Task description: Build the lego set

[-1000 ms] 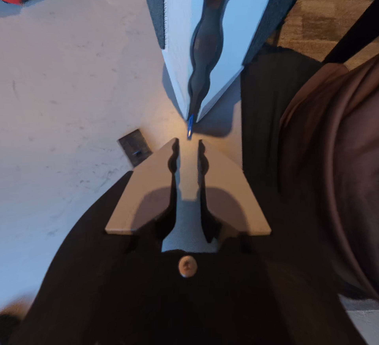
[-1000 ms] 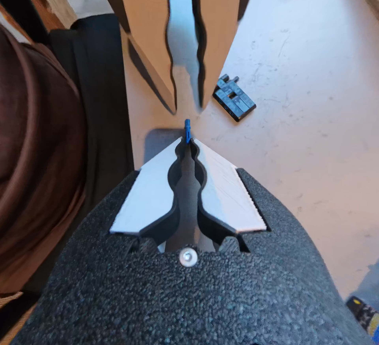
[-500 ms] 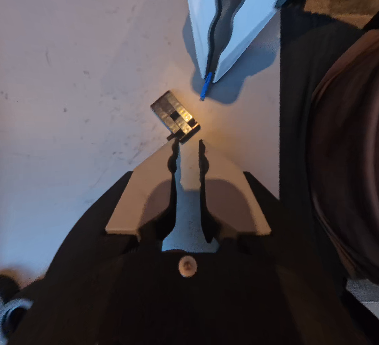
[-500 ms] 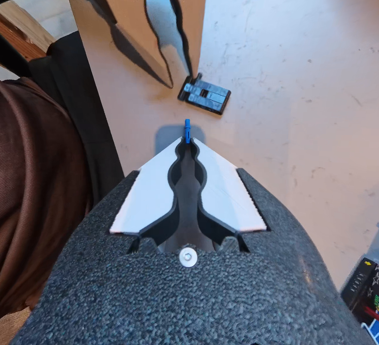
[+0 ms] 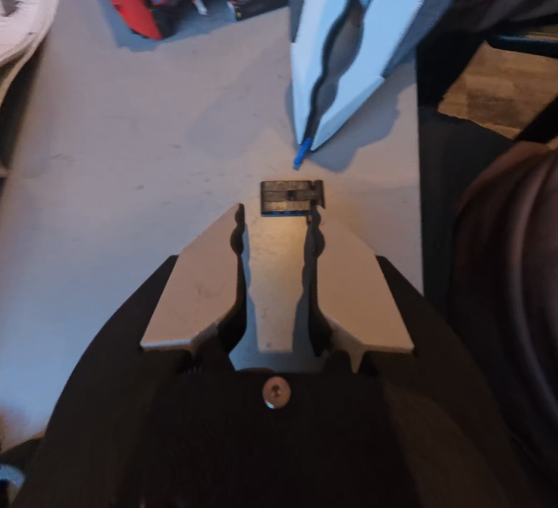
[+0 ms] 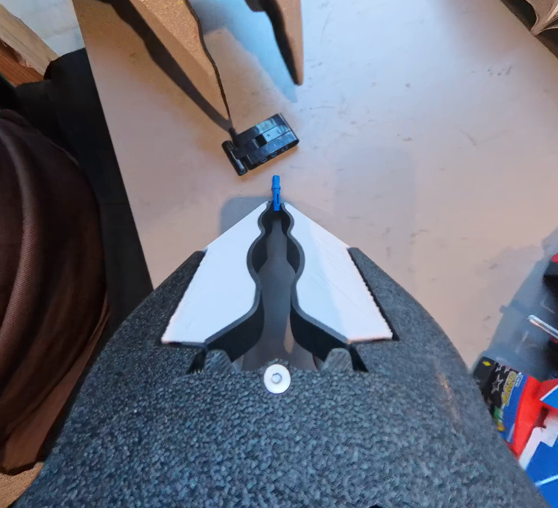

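Two parts still unjoined: right gripper [image 6: 275, 203] pinches blue pin [image 6: 275, 191]; left gripper [image 5: 276, 211] open, straddling black block [image 5: 290, 197] on table [image 5: 120, 161]. Pin insertion pending.

Surface [image 6: 422, 131]: matt, pale, smooth with fine scuffs and specks. Black lego piece [image 6: 265, 138]: glossy plastic, catching highlights. Blue pin [image 6: 275, 191]: smooth plastic. Right gripper [image 6: 275, 203]: body coarse, grainy matt black; fingers [image 6: 326, 276] smooth white with faint ridging. Left gripper [image 5: 276, 215]: fingers [image 5: 205, 282] smooth, matt. Both have a shiny metal screw [image 6: 276, 378].
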